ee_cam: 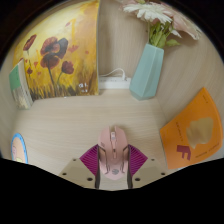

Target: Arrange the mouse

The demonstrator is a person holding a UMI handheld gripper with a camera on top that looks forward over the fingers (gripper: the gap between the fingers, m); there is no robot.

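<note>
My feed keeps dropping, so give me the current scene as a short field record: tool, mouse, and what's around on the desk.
tool: tool, pink pads at either side of the mouse
tool state: appears shut on the mouse
mouse: pink mouse, lengthwise between the fingers, on the desk
surface: light wooden desk
beyond the mouse: pale blue vase with flowers; flower painting leaning at the back
side: orange card lying flat
cable: white cable near the vase
</note>
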